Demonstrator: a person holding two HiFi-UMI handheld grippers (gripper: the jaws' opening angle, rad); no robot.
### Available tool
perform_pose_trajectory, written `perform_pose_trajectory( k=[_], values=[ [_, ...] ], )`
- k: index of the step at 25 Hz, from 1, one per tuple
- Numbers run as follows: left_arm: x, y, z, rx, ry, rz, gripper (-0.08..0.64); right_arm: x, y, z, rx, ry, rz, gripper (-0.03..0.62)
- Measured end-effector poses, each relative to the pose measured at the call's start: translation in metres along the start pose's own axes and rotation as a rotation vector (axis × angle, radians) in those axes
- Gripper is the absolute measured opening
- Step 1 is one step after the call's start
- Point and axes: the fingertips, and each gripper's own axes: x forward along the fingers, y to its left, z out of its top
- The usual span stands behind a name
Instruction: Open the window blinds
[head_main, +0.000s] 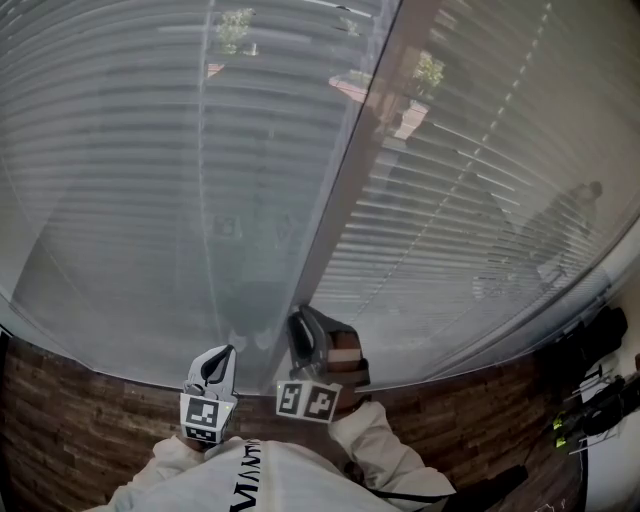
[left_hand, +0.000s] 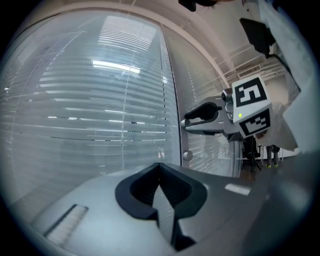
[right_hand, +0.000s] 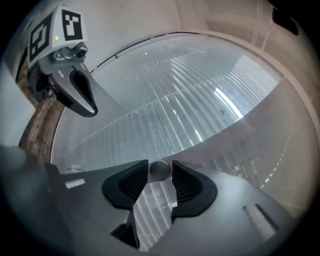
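Gripping the small round blind knob (right_hand: 160, 170) on the vertical window frame (head_main: 345, 190), the right gripper (right_hand: 160, 174) presses both pads against it. The left gripper (left_hand: 160, 169), jaws together and empty, hovers just beside. The window blinds (head_main: 120, 150) hang behind glass.

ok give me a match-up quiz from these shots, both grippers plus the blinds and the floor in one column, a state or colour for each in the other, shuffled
Column one:
1. left gripper
2. right gripper
3. blinds
4. floor

Column two:
a. brown
b. tongs closed together, nothing in them
c. lowered, pale horizontal slats
d. round knob between its tongs

Pairs: 1-b, 2-d, 3-c, 4-a
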Motion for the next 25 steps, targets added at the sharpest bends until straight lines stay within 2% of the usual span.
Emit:
perform_pose_trajectory(
  k=[2,5,13,15,25],
  values=[
    [0.001,-0.001,-0.001,-0.003,-0.001,-0.003,0.0,0.002,0.001,-0.001,-0.038,0.008,-0.004,0.129],
    [0.003,-0.002,-0.002,-0.006,0.0,-0.005,0.0,0.002,0.001,-0.002,-0.035,0.009,-0.001,0.114],
    [0.004,-0.003,-0.002,-0.011,0.003,-0.008,0.0,0.0,-0.004,0.001,0.124,-0.012,-0.012,0.113],
    [0.005,-0.004,-0.002,-0.012,0.004,-0.009,0.0,0.0,-0.005,0.001,0.182,-0.021,-0.01,0.113],
    [0.005,-0.001,-0.005,-0.019,0.006,-0.004,0.0,0.001,-0.011,-0.004,0.605,-0.052,0.019,0.117]
  ],
)
